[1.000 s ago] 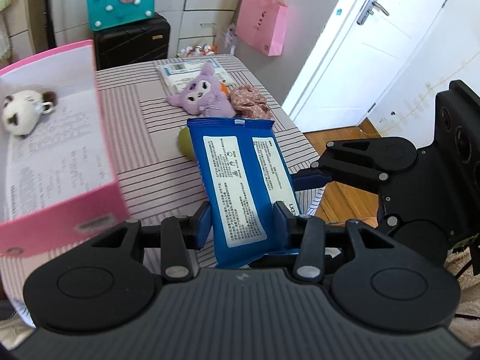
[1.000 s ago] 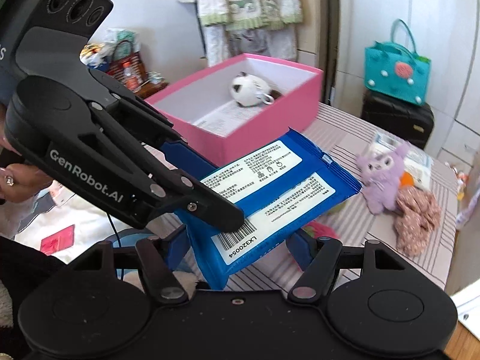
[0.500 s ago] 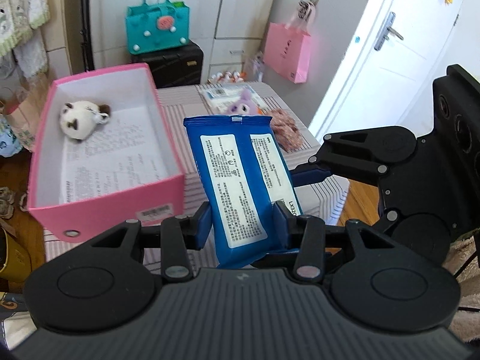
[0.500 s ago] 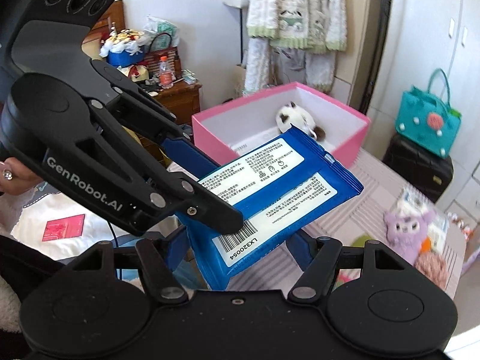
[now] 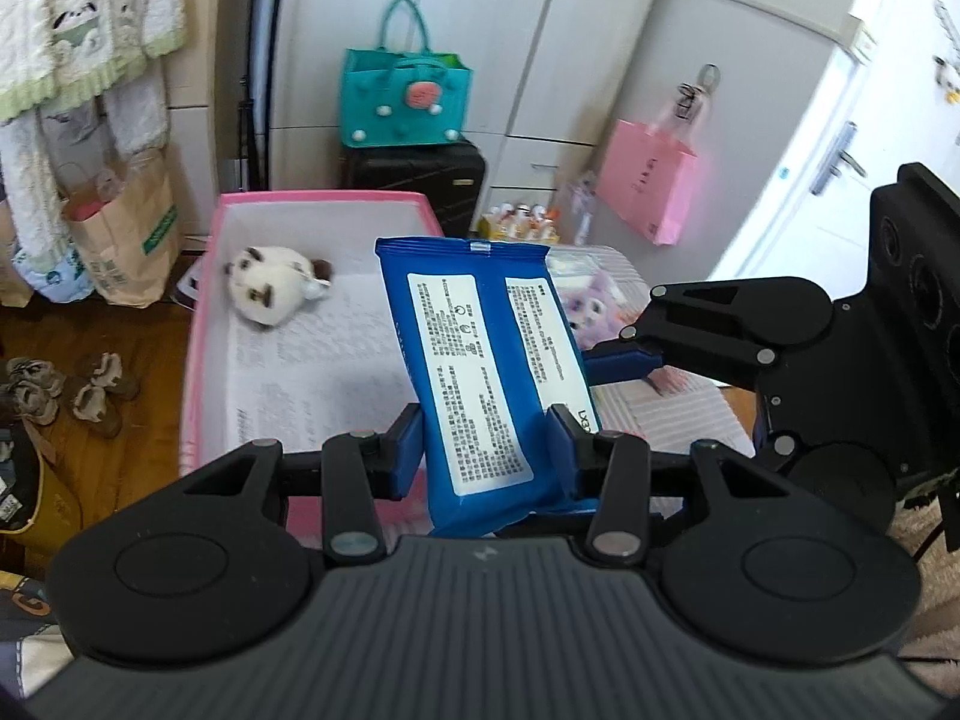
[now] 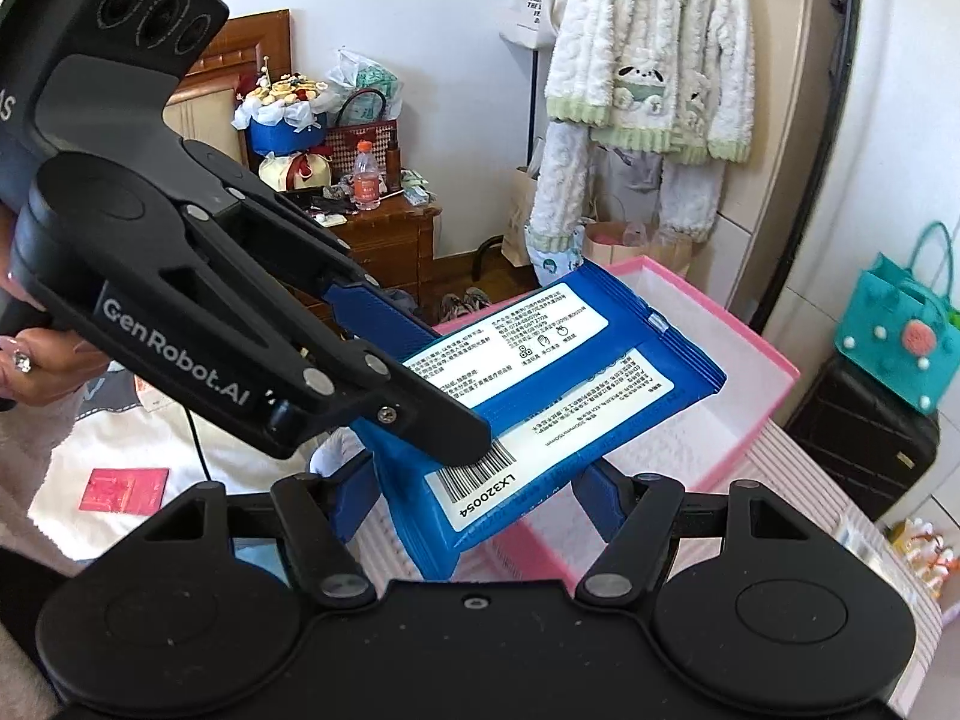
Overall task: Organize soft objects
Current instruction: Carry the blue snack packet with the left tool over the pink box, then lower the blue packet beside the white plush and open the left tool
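Observation:
A blue wipes pack (image 5: 480,360) with white labels hangs in the air, held by both grippers. My left gripper (image 5: 489,456) is shut on its lower end, blue pads pressing both sides. My right gripper (image 6: 477,498) grips the same pack (image 6: 558,384) across its width; in the left wrist view one of its fingertips (image 5: 618,358) presses the pack's right edge. Just behind and below the pack stands the pink box (image 5: 198,324), with a white plush toy (image 5: 270,291) inside it. A purple plush (image 5: 594,312) lies on the striped table (image 5: 678,414), partly hidden by the pack.
Behind the table stand a black suitcase (image 5: 420,180) with a teal bag (image 5: 405,99) on top, a pink bag (image 5: 651,192) and a white door (image 5: 840,150). Shoes (image 5: 60,390) and a paper bag (image 5: 120,240) sit on the floor at left. A wooden cabinet (image 6: 384,240) stands beyond.
Both grippers have lifted the pack and carried it from over the table toward the pink box. The box's inside now shows right behind the pack. Both grips are unchanged.

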The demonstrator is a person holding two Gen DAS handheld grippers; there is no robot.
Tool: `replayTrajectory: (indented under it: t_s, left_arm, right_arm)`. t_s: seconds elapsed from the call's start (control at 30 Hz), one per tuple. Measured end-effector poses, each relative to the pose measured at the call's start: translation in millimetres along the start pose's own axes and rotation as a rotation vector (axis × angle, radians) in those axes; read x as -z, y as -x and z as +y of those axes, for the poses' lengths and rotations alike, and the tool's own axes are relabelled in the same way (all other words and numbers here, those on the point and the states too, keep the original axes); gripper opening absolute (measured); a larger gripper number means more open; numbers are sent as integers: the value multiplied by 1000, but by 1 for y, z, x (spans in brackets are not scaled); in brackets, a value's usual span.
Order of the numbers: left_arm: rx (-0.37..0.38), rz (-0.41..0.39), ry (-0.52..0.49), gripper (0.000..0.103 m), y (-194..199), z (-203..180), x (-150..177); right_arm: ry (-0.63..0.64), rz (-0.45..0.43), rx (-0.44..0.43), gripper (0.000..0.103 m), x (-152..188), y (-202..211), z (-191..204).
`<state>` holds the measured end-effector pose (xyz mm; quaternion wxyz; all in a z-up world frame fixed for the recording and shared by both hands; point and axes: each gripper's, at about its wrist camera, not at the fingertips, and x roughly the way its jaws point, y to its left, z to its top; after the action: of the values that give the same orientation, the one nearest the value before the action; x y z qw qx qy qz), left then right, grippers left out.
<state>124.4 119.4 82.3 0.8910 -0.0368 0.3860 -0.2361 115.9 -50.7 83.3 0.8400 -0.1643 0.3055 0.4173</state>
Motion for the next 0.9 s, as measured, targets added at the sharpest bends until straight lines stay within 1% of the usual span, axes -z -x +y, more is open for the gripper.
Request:
replayTrajectory:
  t_s: [0.13,0.33,0.43,0.57,0.73,0.87,0.9]
  left_arm:
    - [-25,25,36,42,-15,24,-14]
    - [-54,101,91,42,-51,62,-30]
    - [-69,151,121,42,-74,81,-37]
    - [-97,252,154,42,-107,102,-41]
    - [-95,330,199,42,-129,121,-41]
    - [-110,342,173,41,-131,121,-45]
    - [-115,348,154,41,-131,119,-45]
  right_arm:
    - [-22,19,-48,74,-16,-26,-19]
    - [-116,85,-160,68,-30,-82,-54]
    - [-134,119,-192,67,-33,-110,-66]
    - [-159,189,-244,67,-34,-148,-81]
    - [-223,259,-323,67,-28,-181,-97]
    - [-228,297,-364,67,-29,-193,-104]
    - [-235,310,-380,67,-29,-196,-107]
